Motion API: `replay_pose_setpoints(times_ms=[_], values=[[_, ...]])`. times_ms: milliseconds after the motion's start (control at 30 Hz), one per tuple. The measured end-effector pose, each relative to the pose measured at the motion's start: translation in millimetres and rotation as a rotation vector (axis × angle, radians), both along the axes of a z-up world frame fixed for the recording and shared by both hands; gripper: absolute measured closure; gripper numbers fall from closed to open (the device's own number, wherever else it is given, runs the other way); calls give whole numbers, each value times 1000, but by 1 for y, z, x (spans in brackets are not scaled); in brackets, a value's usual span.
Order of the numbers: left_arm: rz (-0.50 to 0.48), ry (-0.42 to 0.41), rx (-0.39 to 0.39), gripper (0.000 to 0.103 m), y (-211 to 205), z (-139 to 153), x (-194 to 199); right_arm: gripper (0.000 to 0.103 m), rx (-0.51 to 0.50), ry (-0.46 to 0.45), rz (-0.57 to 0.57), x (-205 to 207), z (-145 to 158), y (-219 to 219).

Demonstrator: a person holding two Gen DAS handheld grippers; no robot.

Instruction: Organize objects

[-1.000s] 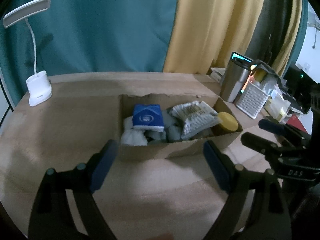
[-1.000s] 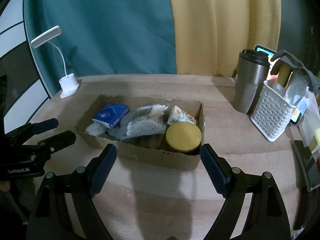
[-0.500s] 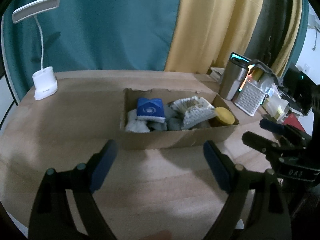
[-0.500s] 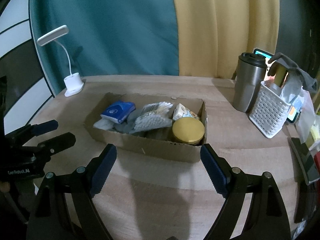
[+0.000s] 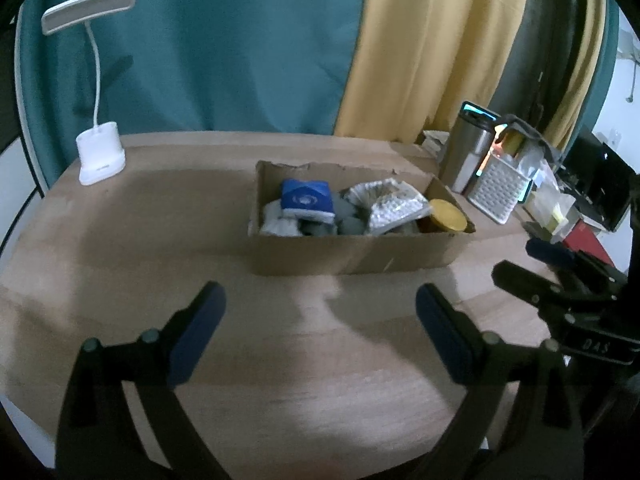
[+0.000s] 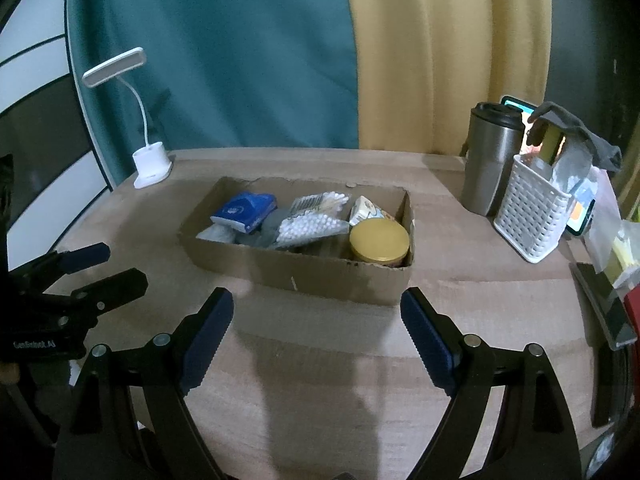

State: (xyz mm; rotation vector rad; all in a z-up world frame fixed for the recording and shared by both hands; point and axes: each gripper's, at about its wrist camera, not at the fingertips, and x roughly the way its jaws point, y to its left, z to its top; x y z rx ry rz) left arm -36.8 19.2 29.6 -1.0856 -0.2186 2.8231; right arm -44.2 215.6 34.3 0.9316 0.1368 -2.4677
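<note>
On the table (image 6: 460, 240), cardboard box (image 6: 320, 276) lies lengthwise left-right; both grippers empty, left's jaws opening.

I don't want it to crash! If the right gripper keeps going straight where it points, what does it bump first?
Probably the cardboard box's near wall, though depth is unclear; bare table lies between.

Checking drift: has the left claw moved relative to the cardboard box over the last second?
Yes. The left claw has backed away from the cardboard box, jaws opening and empty.
</note>
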Motion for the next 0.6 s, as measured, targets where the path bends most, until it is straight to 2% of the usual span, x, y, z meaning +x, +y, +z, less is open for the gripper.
replay_pose_setpoints(times_ms=[600], values=[[0,23,-24,6,-2,3,28,15,11,19,-15,26,1,2]])
